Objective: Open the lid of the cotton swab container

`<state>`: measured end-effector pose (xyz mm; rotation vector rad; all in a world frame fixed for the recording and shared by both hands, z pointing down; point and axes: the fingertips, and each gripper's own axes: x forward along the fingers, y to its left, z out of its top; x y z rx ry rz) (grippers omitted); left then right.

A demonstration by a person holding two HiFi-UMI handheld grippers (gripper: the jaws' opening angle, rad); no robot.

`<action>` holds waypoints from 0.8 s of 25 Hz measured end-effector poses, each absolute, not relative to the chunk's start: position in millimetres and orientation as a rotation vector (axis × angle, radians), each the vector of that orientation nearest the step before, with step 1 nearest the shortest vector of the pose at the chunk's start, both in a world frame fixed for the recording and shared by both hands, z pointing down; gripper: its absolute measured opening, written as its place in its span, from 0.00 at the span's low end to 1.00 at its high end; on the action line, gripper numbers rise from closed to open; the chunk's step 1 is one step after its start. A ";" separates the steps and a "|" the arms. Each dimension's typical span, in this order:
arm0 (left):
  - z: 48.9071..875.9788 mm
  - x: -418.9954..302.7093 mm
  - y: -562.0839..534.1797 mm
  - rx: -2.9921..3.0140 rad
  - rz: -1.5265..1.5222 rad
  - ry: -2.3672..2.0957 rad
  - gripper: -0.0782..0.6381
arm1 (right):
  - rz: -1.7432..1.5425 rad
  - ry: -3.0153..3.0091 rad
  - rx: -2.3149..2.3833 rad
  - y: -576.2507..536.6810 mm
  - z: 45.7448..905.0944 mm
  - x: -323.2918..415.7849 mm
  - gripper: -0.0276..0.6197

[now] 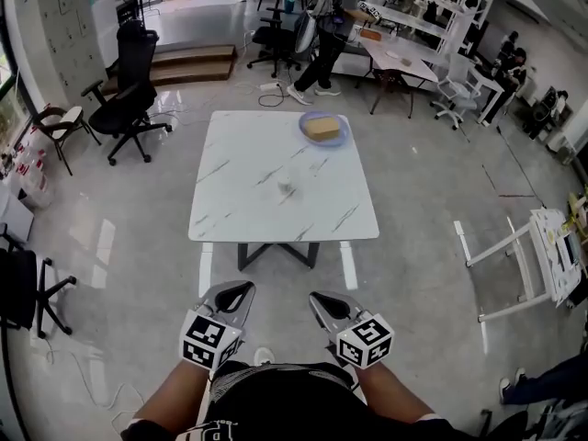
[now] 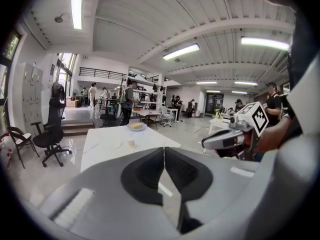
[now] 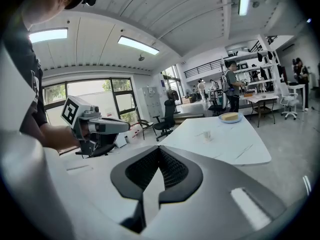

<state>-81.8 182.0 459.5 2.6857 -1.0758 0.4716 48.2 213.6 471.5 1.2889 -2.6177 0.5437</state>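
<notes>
The cotton swab container (image 1: 286,189) is a small clear tub with its lid on, near the middle of the white marble table (image 1: 239,219). It also shows far off in the left gripper view (image 2: 131,144) and the right gripper view (image 3: 207,134). My left gripper (image 1: 244,289) and right gripper (image 1: 318,298) are held side by side in front of my body, well short of the table's near edge. Both are shut with nothing between the jaws (image 2: 164,149) (image 3: 159,149). Each gripper sees the other: the right gripper (image 2: 227,139) and the left gripper (image 3: 100,127).
A blue plate (image 1: 323,129) with a tan block on it sits at the table's far right corner. Black office chairs (image 1: 129,99) stand to the left. A white rack (image 1: 537,260) lies on the floor at the right. A person (image 1: 326,26) stands beyond the table.
</notes>
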 end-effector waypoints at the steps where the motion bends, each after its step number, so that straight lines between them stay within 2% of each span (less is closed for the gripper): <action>1: 460.0 -85.9 175.5 2.686 0.471 -1.075 0.19 | 0.541 -2.617 1.291 208.5 471.5 44.0 0.04; 20: 481.9 -104.3 125.8 2.661 0.471 -1.013 0.19 | 0.580 -2.539 1.306 162.3 485.0 30.1 0.04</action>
